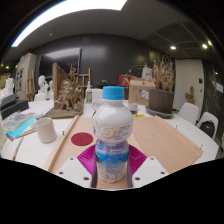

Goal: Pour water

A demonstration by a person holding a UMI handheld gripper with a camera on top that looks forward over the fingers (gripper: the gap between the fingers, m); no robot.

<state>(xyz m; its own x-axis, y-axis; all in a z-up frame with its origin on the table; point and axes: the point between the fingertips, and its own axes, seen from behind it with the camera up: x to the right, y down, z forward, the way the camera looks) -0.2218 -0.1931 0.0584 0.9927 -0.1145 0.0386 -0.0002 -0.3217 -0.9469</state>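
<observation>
Between the pads (92, 160): bottle (112, 130), upright, blue cap, gripped on both sides by gripper (111, 168); beyond, wooden table (170, 140). Left of bottle: white cup (46, 129); red disc (82, 139).

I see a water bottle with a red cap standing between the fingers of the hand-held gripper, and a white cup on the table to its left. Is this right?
Not quite: the gripper view shows the water bottle has a blue cap, not red. The rest holds: it stands between the fingers of the hand-held gripper, with the white cup on the table to its left.
</observation>
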